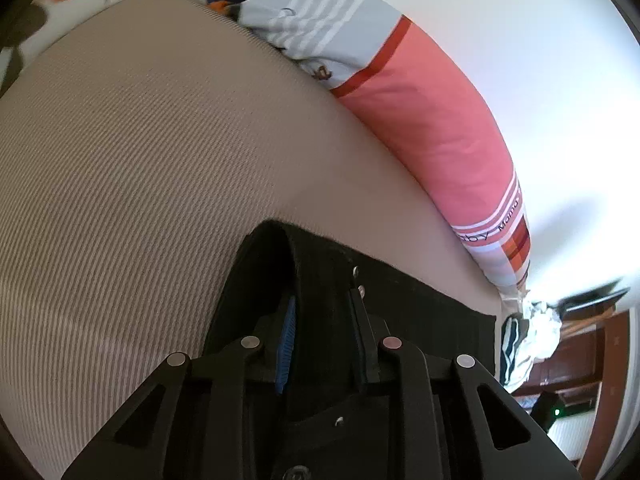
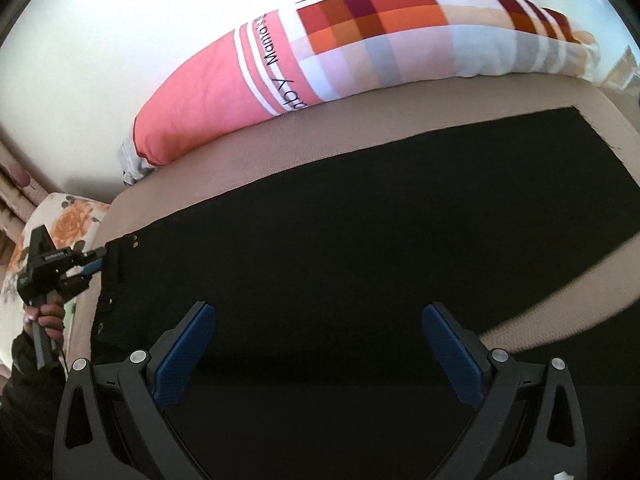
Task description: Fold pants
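Pants (image 2: 340, 240), black, lie spread flat across a beige ribbed bed cover (image 1: 140, 160), filling the middle of the right wrist view, with the waistband toward nine o'clock and the leg end running off toward two o'clock. Over at nine o'clock in that view, a hand (image 2: 46, 316) grips the handle of the left gripper (image 2: 94, 262), whose tips meet the waistband corner. From the left wrist view that gripper is nearly closed, and a raised fold of the waistband sits pinched between its blue pad (image 1: 286, 344) and the black finger opposite; small metal rivets glint just beyond. The right gripper (image 2: 320, 356) is spread wide above the dark cloth, both blue pads clear of each other, nothing between them; whether the tips touch the fabric I cannot tell. Along the far edge of the bed, at twelve o'clock, a long pillow (image 2: 320, 52) in coral, white and orange checks lies against a white wall (image 1: 520, 40). A flowered cushion (image 2: 68, 216) sits at nine o'clock. In the left wrist view, at four o'clock, crumpled clothes (image 1: 528, 336) and dark wooden furniture (image 1: 580, 344) show past the bed's end.
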Demonstrator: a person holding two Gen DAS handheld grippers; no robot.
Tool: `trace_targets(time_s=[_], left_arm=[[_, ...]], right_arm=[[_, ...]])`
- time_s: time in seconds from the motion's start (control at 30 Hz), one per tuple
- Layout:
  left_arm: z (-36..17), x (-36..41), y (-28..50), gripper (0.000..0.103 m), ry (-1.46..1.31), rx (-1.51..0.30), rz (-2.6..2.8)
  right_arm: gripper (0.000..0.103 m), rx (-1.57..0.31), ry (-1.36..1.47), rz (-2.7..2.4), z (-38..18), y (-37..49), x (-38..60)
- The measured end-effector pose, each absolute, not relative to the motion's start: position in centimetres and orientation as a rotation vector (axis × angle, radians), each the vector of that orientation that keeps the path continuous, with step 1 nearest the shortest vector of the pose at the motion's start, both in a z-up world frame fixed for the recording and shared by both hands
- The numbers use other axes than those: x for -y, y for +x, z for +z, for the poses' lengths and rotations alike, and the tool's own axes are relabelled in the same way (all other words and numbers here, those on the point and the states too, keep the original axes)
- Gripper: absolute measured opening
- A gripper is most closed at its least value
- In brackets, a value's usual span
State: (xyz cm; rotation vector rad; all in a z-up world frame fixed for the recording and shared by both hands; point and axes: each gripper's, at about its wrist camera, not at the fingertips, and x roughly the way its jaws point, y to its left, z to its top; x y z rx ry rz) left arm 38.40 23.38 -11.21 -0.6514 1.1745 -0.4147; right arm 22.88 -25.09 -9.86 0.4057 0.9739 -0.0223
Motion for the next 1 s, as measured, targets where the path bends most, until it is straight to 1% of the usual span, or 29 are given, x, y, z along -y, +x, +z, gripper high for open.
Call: trace_targets(time_s=[0.4, 0.47, 0.5, 0.87, 0.97, 1.0], left_arm=[[-14.5, -21.0, 42.8, 0.024, -0.756, -1.209, -0.51], [-14.2, -20.5, 42.6, 0.019, -0.726, -1.19, -0.495], [-13.8, -20.2, 42.3, 0.011, -0.694, -1.173, -0.485], [-3.8, -18.2, 35.5, 0.01, -0.534, -0.892, -0.625], [-2.0, -19.3, 33.3, 0.01, -0.506, -0.822, -0.66], [-1.6, -19.3, 32.8, 0.01, -0.496, -0.806, -0.668]], right_arm=[[0.103, -0.98, 0.316, 0.083, -10.4, 28.7, 23.8], [0.103, -0.987, 0.277, 0.103, -10.3, 30.0, 23.7], [0.103, -0.99, 0.26, 0.12, -10.2, 30.6, 23.8], [0.102, -1.094, -0.124, 0.521, -9.4, 39.1, 23.1], [0.097, -1.133, -0.218, 0.624, -9.6, 40.9, 22.4], [0.09, -1.156, -0.245, 0.656, -9.9, 41.5, 22.2]])
